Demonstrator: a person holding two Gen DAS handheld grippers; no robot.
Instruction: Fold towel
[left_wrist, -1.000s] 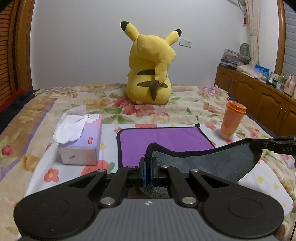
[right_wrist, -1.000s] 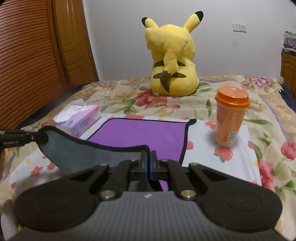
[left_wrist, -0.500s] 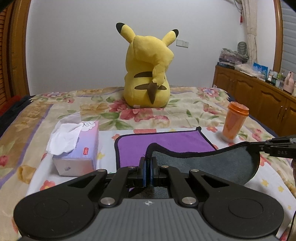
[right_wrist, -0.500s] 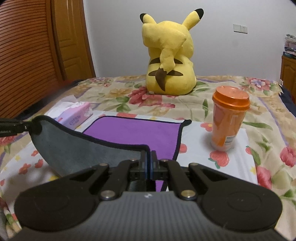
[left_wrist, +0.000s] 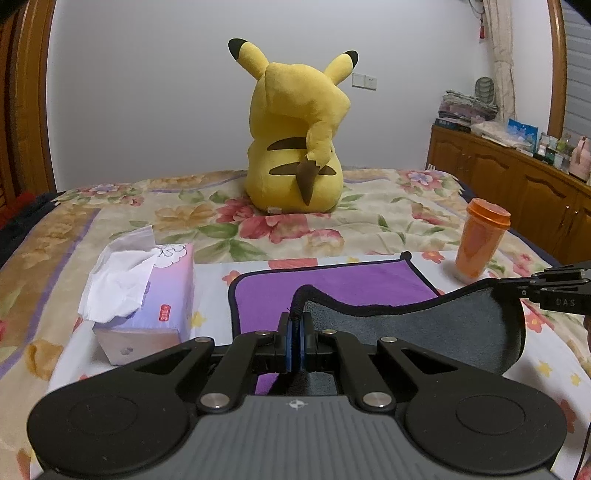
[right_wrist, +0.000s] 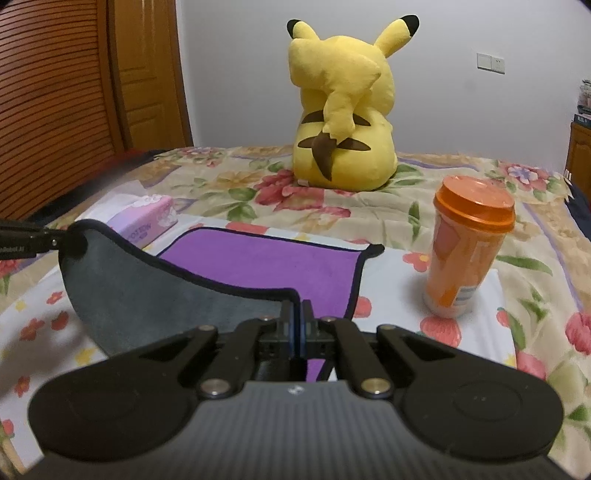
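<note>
The towel (left_wrist: 332, 284) is purple on top and grey underneath, with a black hem. Its far half lies flat on the bed. My left gripper (left_wrist: 295, 325) is shut on the near left corner, and my right gripper (right_wrist: 297, 317) is shut on the near right corner. The near edge hangs lifted between them with the grey underside (left_wrist: 424, 325) facing me. In the right wrist view the towel (right_wrist: 266, 262) shows the same way, with its grey flap (right_wrist: 155, 295) reaching to the left gripper at the left edge.
A tissue box (left_wrist: 147, 291) sits just left of the towel. An orange lidded cup (right_wrist: 465, 251) stands right of it. A yellow plush toy (left_wrist: 299, 147) sits behind on the floral bed. A wooden cabinet (left_wrist: 517, 192) runs along the right.
Both grippers have risen and moved forward with the held corners. The lifted grey edge has advanced over the purple part, which now looks shorter.
</note>
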